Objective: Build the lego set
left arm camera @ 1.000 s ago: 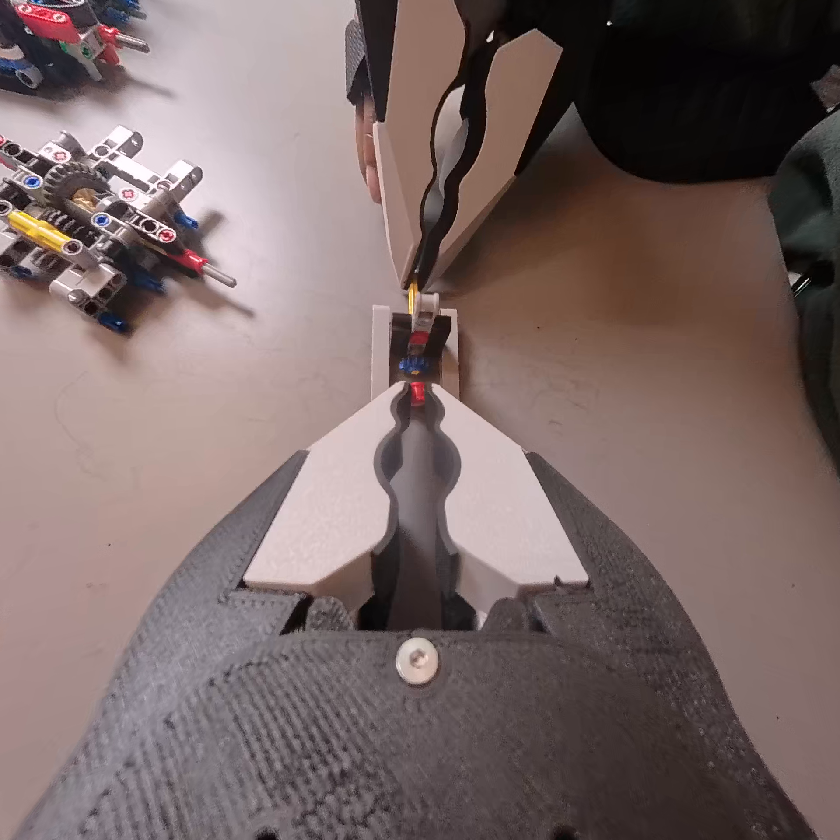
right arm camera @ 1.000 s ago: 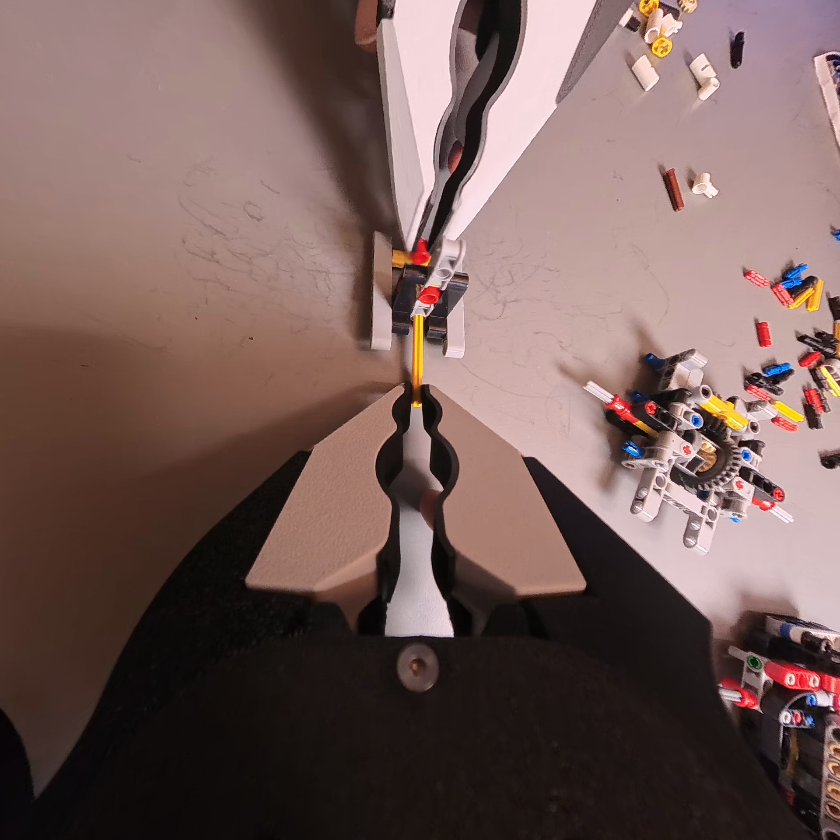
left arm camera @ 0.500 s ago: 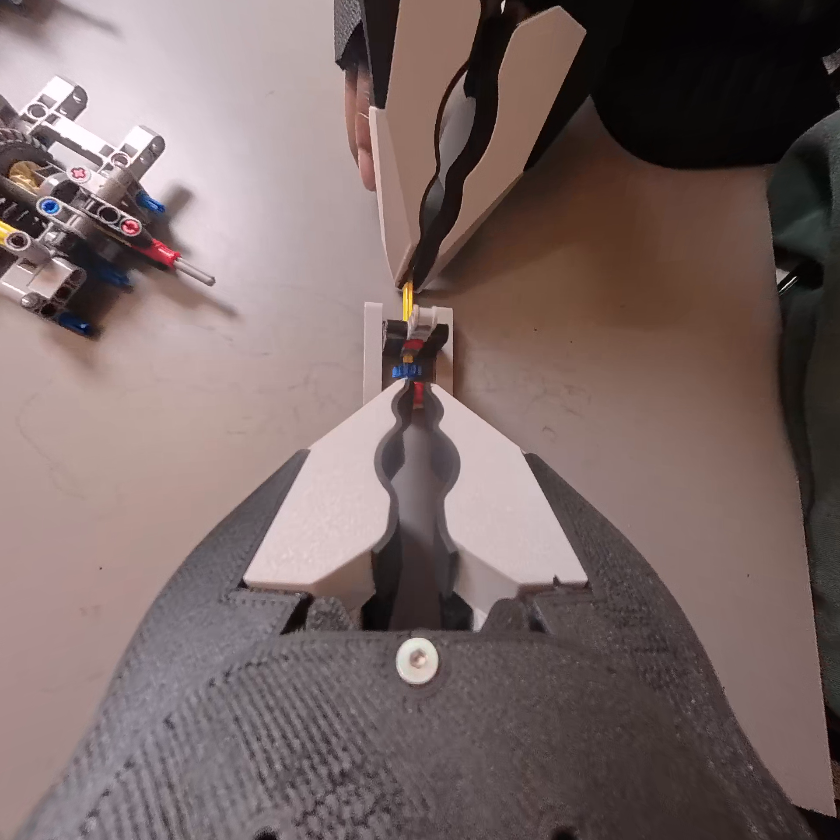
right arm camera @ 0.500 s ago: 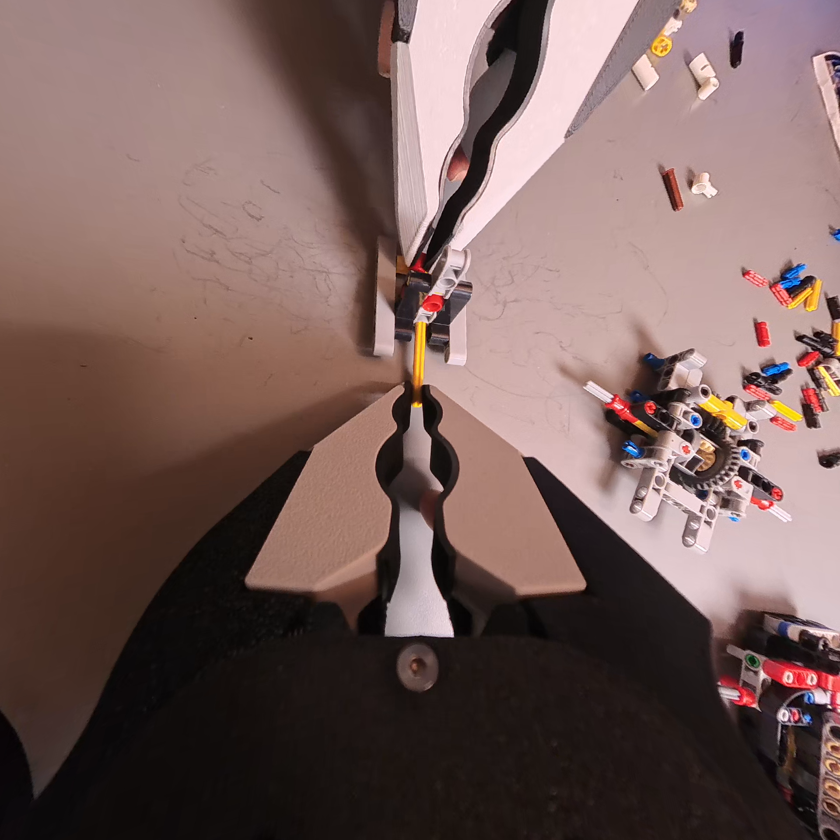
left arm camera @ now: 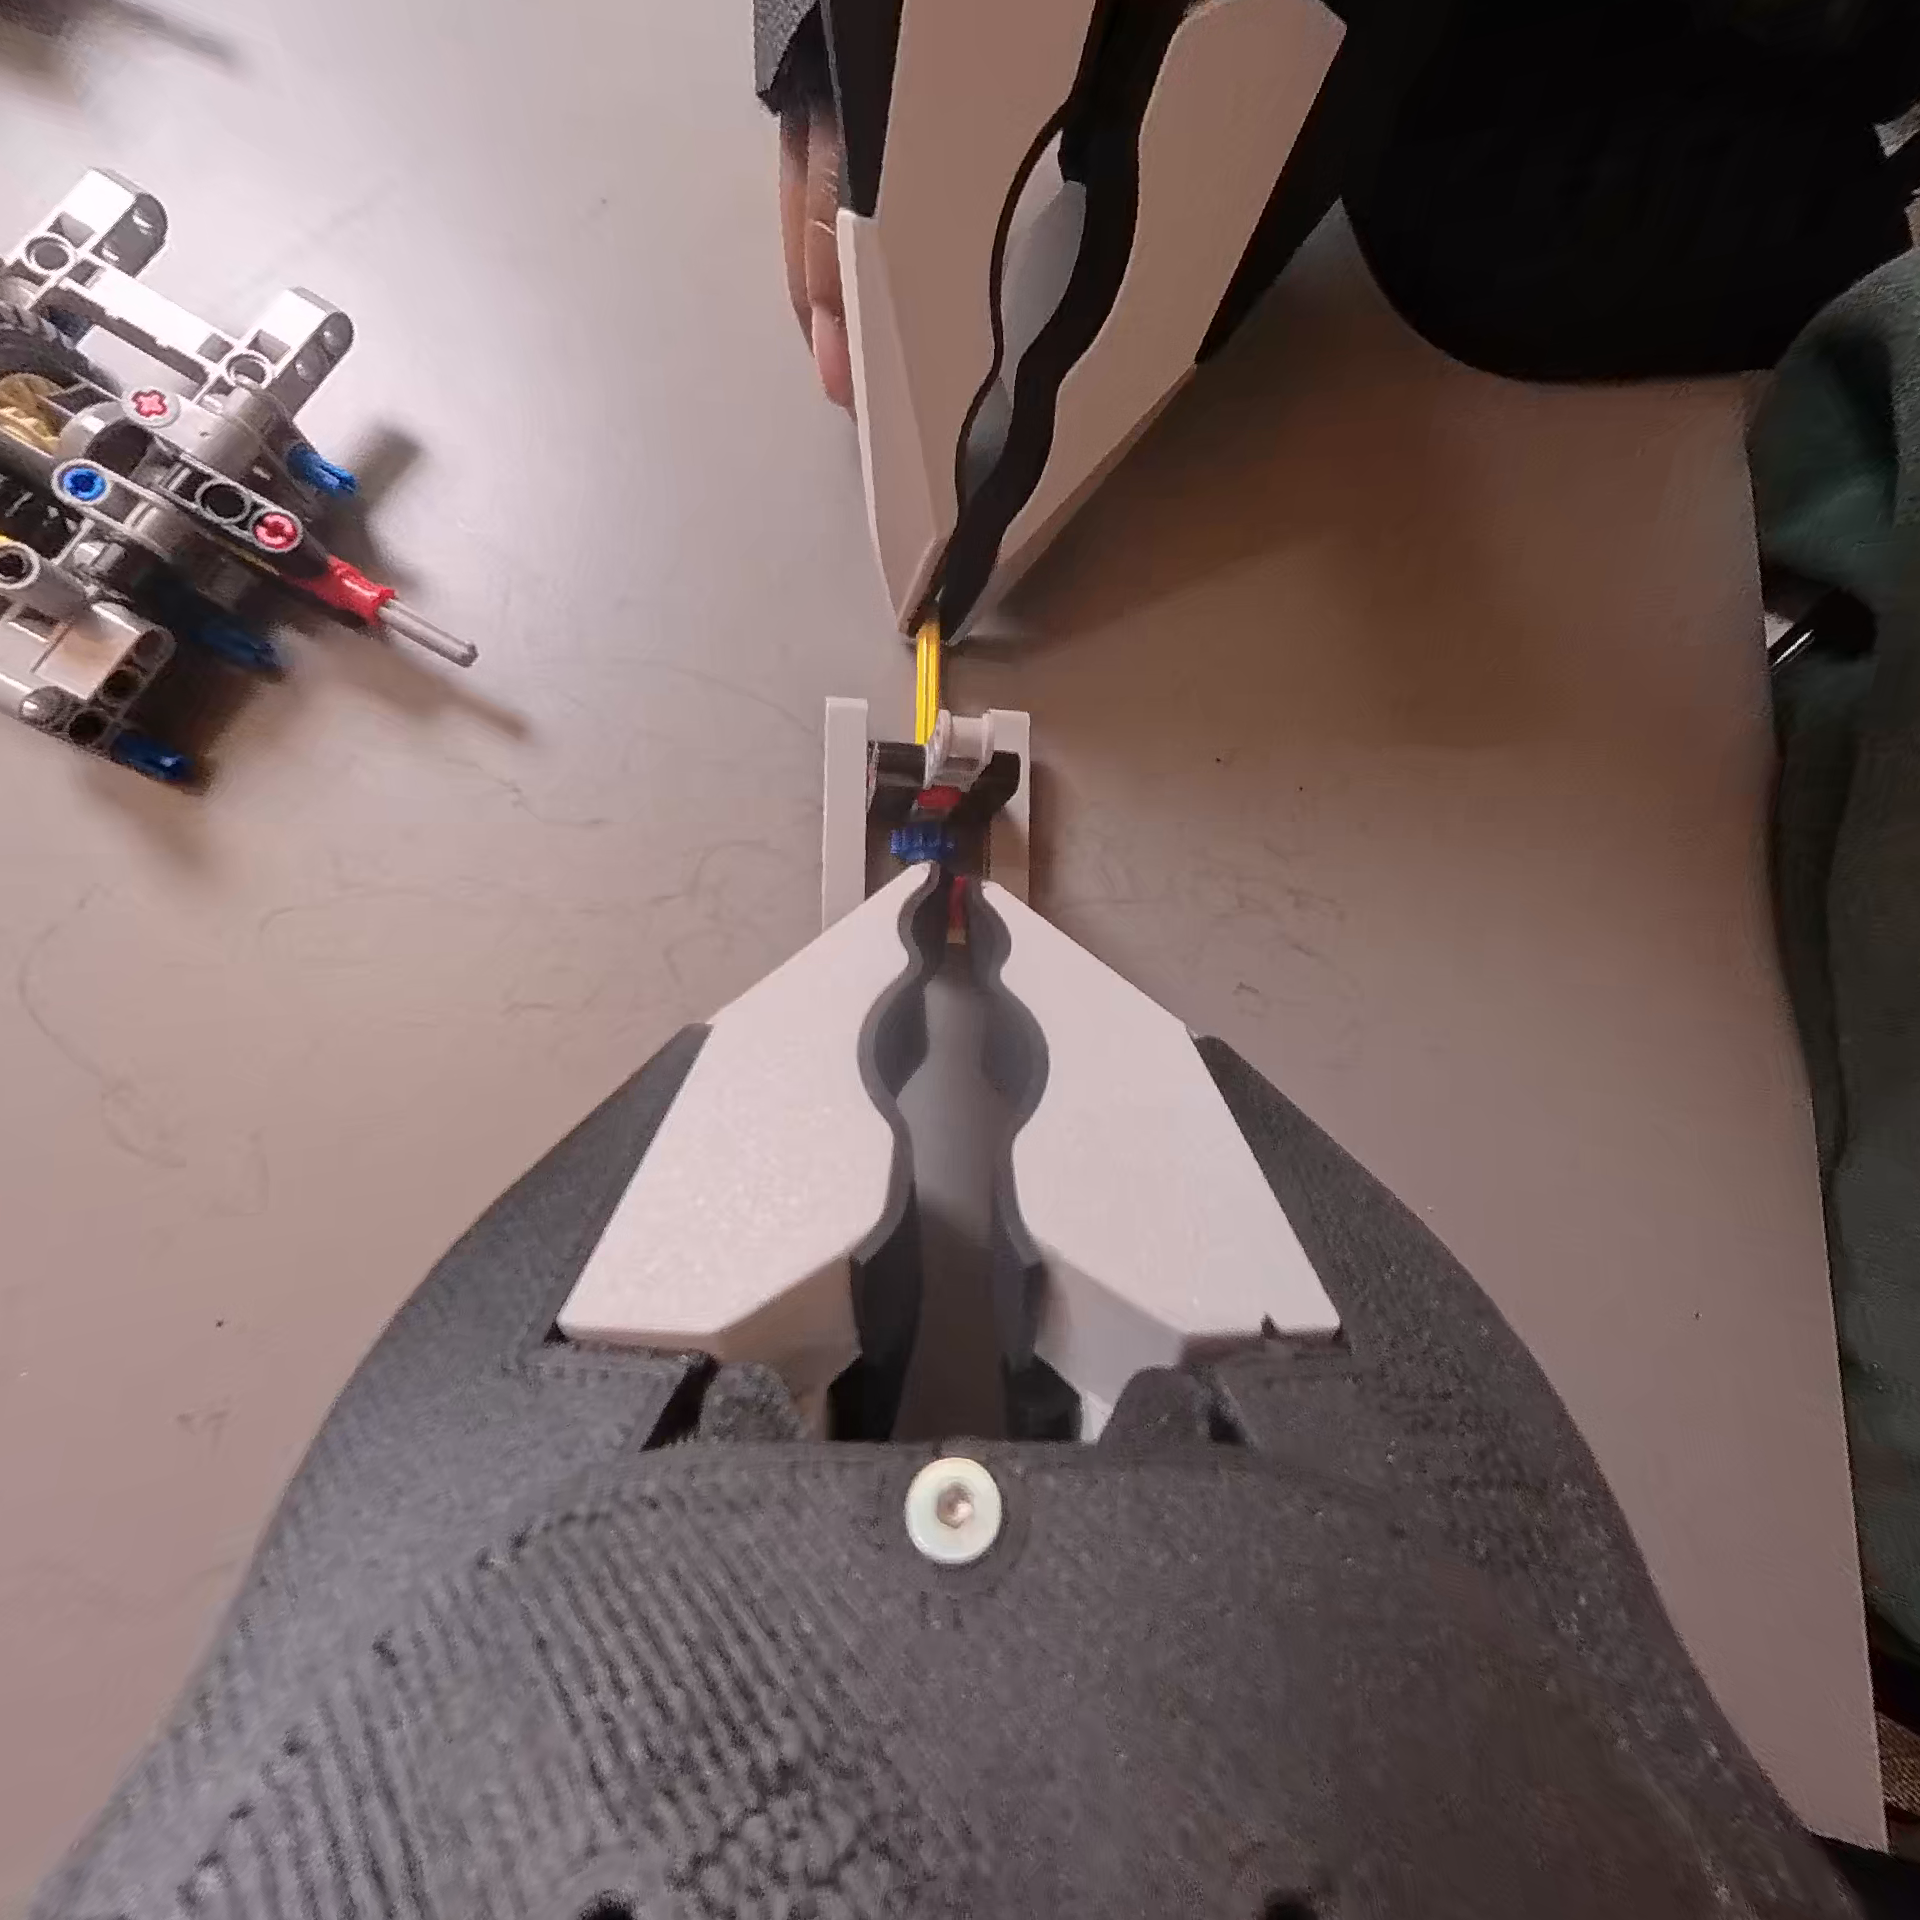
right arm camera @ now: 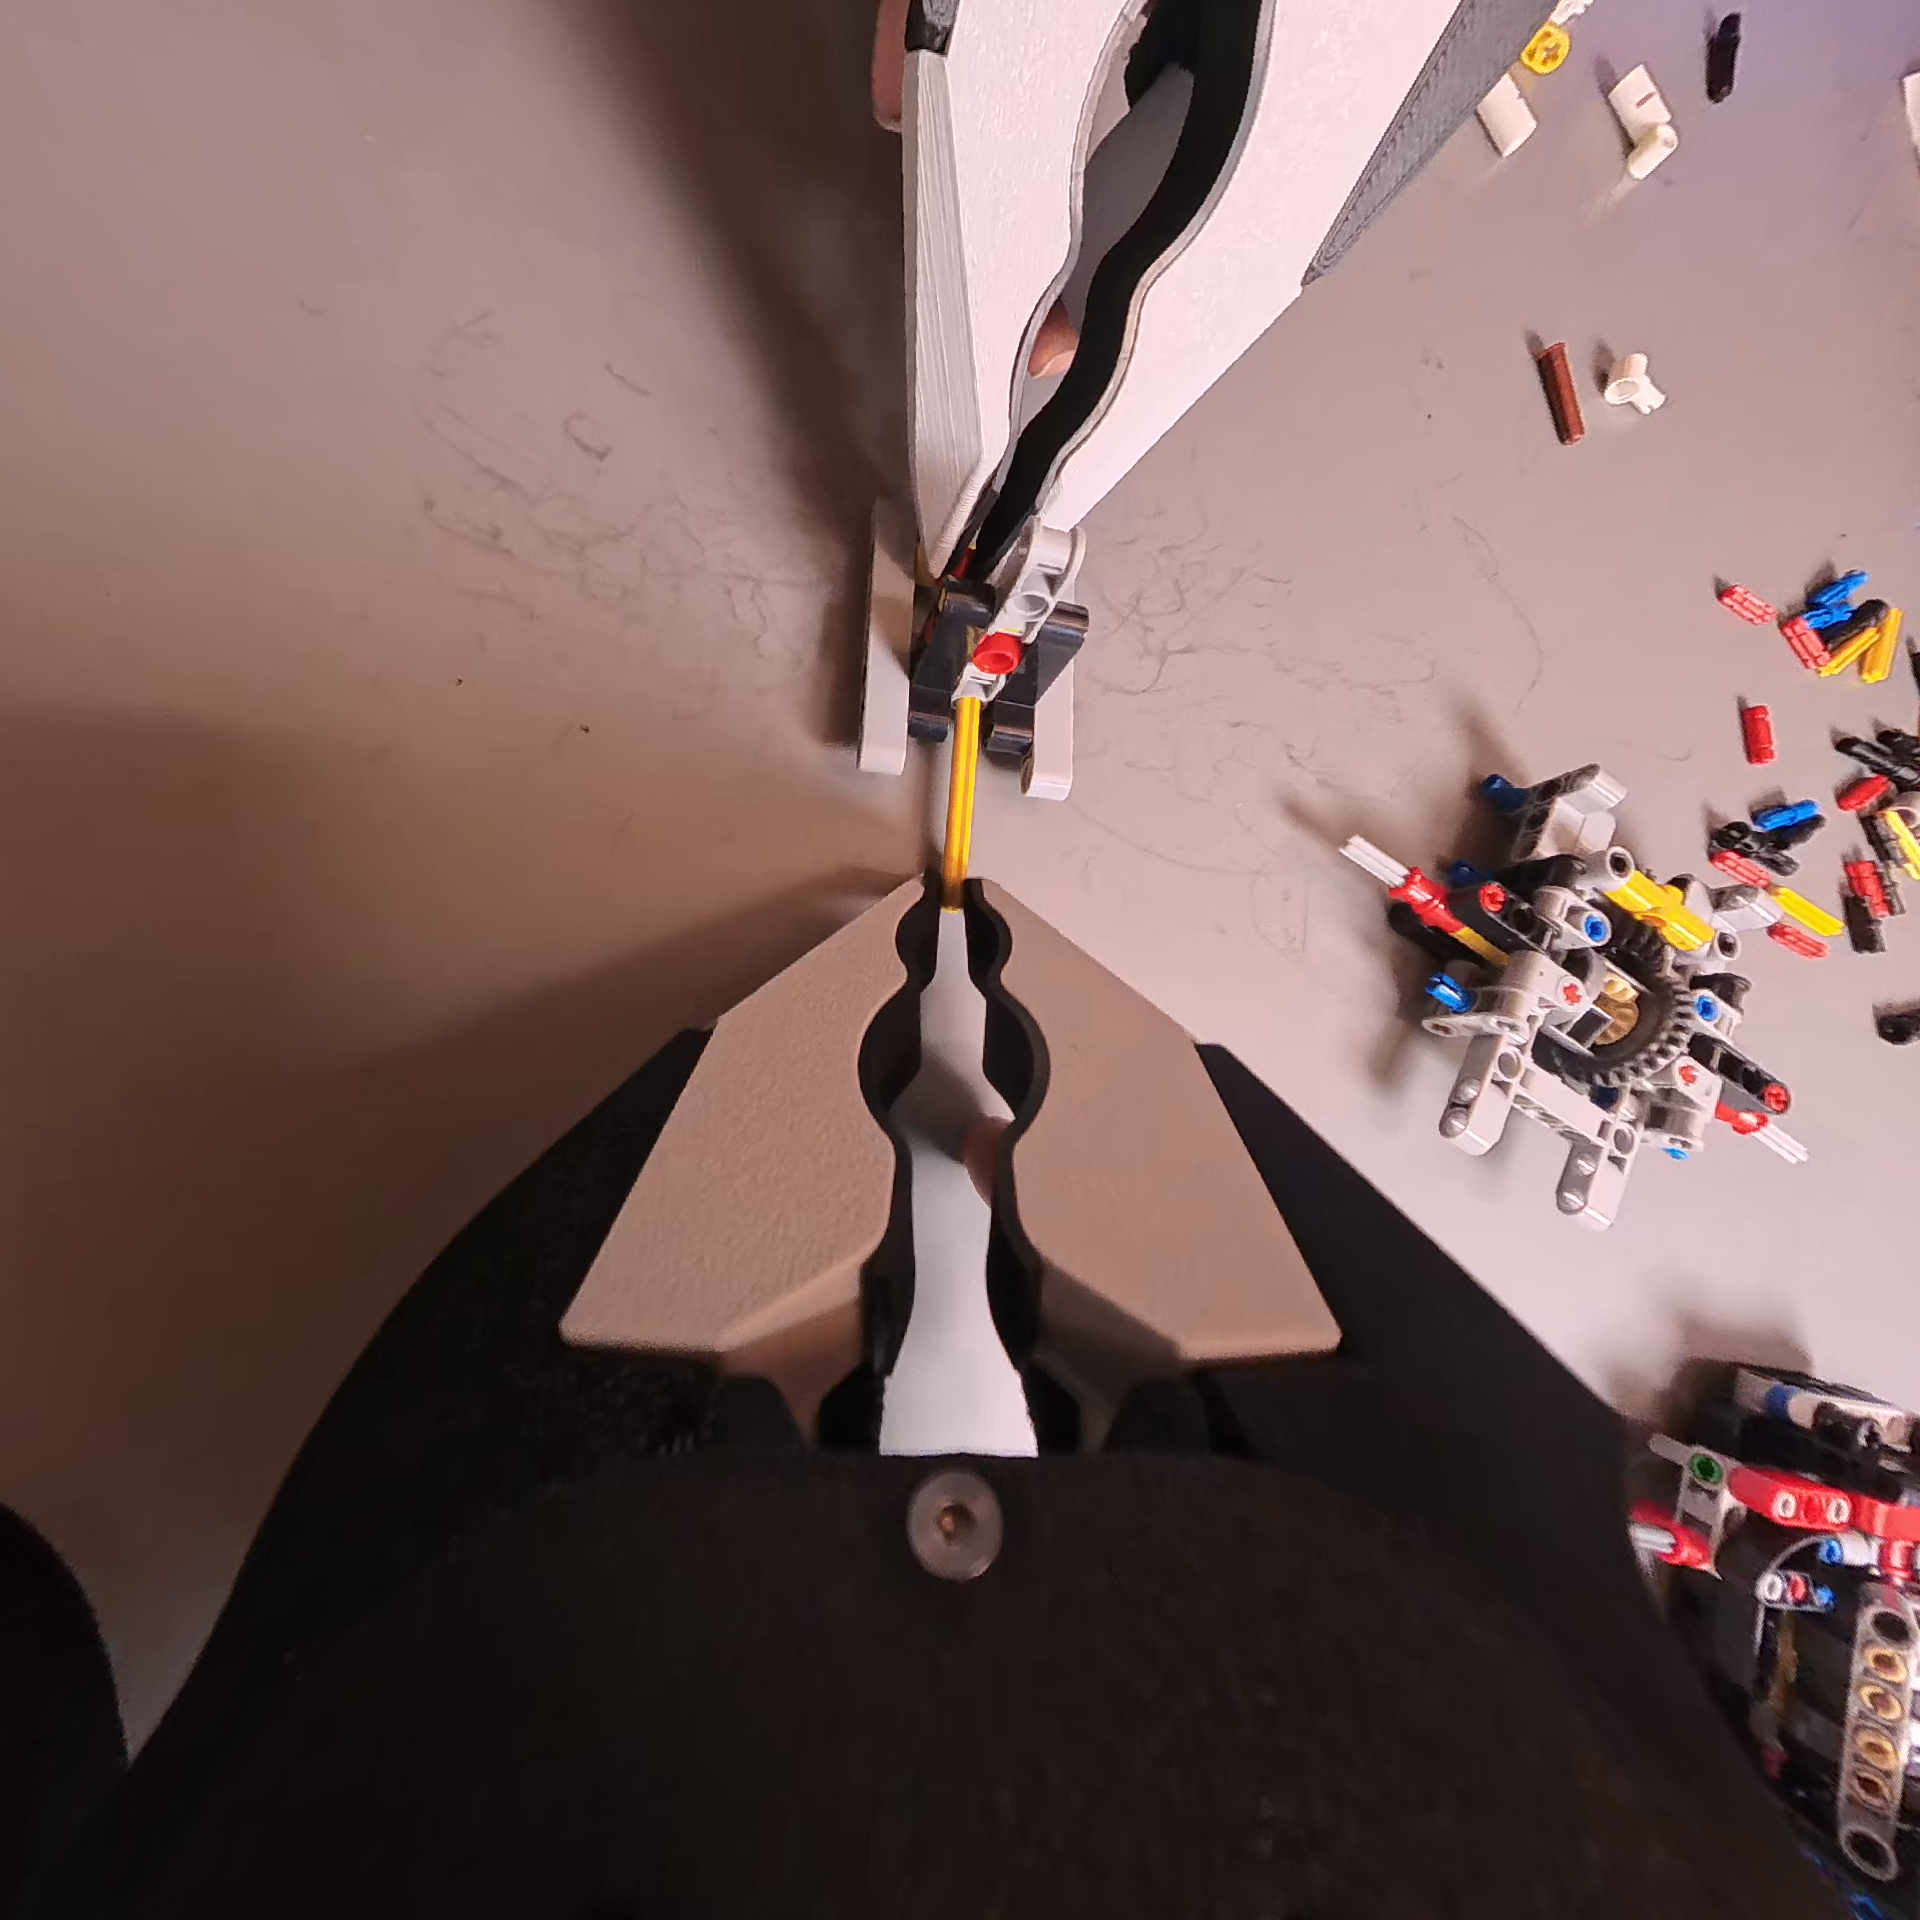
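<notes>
A small brick assembly (left arm camera: 951,769) with a black frame, white side beams, a blue gear and red pins lies on the table between the two grippers. My left gripper (left arm camera: 951,894) is shut on the red pin at the assembly's near end. In the right wrist view the left gripper (right arm camera: 971,551) stands at the far end of the assembly (right arm camera: 997,644). My right gripper (right arm camera: 948,896) is shut on the free end of a thin yellow axle (right arm camera: 963,800) whose other end is in the assembly. The left wrist view shows the right gripper (left arm camera: 940,623) and the yellow axle (left arm camera: 927,686).
A larger grey model with a black gear (right arm camera: 1600,997) lies to the right; it also shows in the left wrist view (left arm camera: 156,488). Loose small parts (right arm camera: 1839,644) lie beyond it, and another model (right arm camera: 1808,1558) sits at lower right. The table edge (left arm camera: 1818,1039) is close by.
My left gripper has slid farther onto the assembly, so the red pin sits deeper between its fingers. A little more yellow axle shows between the right gripper and the assembly. Both stay shut.
</notes>
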Demonstrator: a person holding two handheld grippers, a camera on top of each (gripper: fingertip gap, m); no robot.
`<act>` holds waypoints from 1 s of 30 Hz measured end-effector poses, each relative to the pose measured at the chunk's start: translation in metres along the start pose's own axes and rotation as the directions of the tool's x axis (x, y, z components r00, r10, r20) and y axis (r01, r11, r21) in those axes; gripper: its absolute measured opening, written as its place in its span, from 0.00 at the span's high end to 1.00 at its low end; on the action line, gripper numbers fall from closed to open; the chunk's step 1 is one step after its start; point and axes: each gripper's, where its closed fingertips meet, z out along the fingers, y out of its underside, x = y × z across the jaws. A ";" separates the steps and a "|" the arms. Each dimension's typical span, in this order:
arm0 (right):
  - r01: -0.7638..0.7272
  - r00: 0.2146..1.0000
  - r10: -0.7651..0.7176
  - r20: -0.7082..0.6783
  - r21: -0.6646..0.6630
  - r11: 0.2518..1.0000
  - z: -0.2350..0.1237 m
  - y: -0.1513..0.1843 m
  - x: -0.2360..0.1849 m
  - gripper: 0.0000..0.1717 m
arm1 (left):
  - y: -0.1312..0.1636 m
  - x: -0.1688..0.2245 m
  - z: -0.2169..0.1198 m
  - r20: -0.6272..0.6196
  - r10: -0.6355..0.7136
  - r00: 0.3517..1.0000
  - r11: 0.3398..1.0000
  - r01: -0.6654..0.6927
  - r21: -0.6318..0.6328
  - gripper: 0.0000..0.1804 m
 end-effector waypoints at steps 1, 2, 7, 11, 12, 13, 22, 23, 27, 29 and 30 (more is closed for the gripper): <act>0.001 1.000 -0.001 0.000 -0.004 1.000 0.000 0.001 0.000 0.98 | 0.000 0.000 0.000 0.000 0.001 1.000 1.000 -0.001 -0.002 0.99; 0.001 1.000 -0.001 0.000 -0.007 1.000 -0.001 0.001 0.000 0.98 | 0.000 0.000 0.000 0.000 0.002 1.000 1.000 -0.002 -0.004 0.99; -0.001 1.000 0.001 -0.002 -0.006 1.000 -0.001 0.002 0.000 0.98 | -0.002 -0.002 0.000 0.009 -0.011 1.000 1.000 0.010 0.016 0.99; -0.007 1.000 0.007 0.002 -0.001 1.000 -0.001 0.002 0.000 0.98 | -0.004 -0.004 0.001 0.025 -0.020 0.999 0.998 0.018 0.062 0.99; -0.008 1.000 0.008 0.003 0.000 1.000 -0.001 0.002 0.000 0.99 | -0.004 -0.004 0.001 0.022 -0.019 1.000 0.998 0.018 0.067 0.99; -0.009 1.000 0.009 0.003 0.001 1.000 -0.001 0.002 0.000 0.98 | -0.004 -0.003 0.002 0.021 -0.016 1.000 0.997 0.014 0.070 0.99; -0.007 1.000 0.007 0.003 0.004 1.000 -0.001 0.002 0.000 0.98 | -0.007 -0.011 0.002 0.067 0.020 0.998 0.995 -0.027 0.096 0.98; -0.007 1.000 0.007 0.003 0.005 1.000 -0.001 0.002 0.000 0.98 | -0.008 -0.011 0.001 0.069 0.024 0.997 0.994 -0.031 0.101 0.98; -0.007 1.000 0.007 0.007 0.007 1.000 -0.002 0.002 0.000 0.98 | -0.008 -0.010 0.002 0.067 0.053 0.996 0.992 -0.060 0.110 0.98; -0.005 1.000 0.005 0.008 0.008 1.000 -0.002 0.002 0.000 0.98 | -0.008 -0.011 0.002 0.065 0.053 0.996 0.992 -0.060 0.112 0.98; -0.002 1.000 0.002 0.010 0.009 1.000 -0.002 0.002 -0.001 0.98 | -0.008 -0.011 0.002 0.068 0.054 0.996 0.992 -0.062 0.113 0.98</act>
